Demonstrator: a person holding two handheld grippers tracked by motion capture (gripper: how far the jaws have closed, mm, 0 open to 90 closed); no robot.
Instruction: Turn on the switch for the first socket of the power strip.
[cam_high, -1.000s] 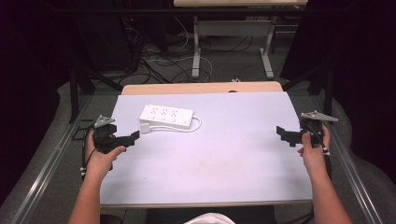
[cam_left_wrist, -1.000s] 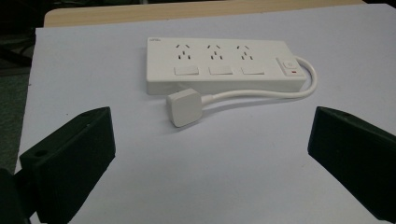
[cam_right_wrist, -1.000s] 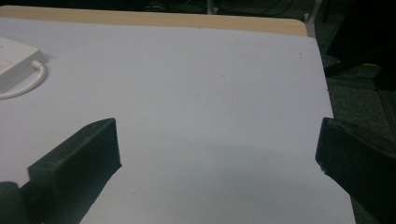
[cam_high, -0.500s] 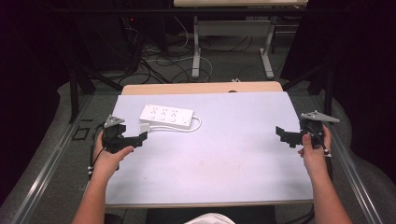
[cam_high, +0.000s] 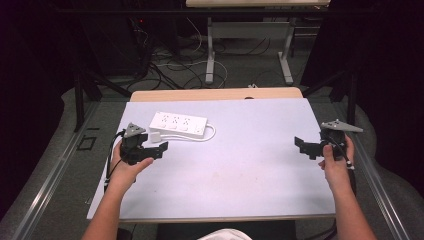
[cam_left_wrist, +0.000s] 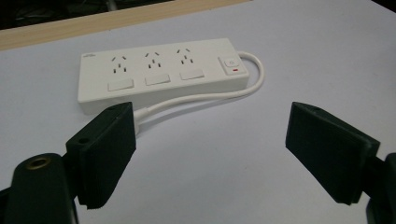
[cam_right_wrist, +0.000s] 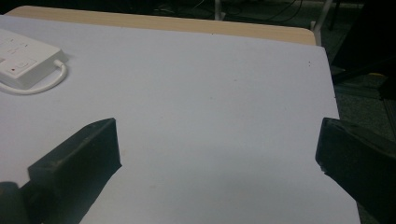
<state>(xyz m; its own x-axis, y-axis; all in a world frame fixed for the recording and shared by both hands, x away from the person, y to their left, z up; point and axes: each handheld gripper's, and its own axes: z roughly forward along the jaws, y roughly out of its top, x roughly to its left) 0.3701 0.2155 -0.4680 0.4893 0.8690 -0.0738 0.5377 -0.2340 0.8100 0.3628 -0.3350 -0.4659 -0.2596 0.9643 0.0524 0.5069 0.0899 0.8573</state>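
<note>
Power strip (cam_high: 178, 124) lies flat at the back left of the table (cam_high: 240, 170), its white cord (cam_left_wrist: 201, 95) looped alongside. Left claw (cam_high: 159, 148) sits just in front of it, jaws apart but just been closing, nothing between them. Right claw (cam_high: 301, 145) is released, well apart.

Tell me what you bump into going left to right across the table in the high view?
left gripper → power strip → its white cable loop → bare table → right gripper
</note>
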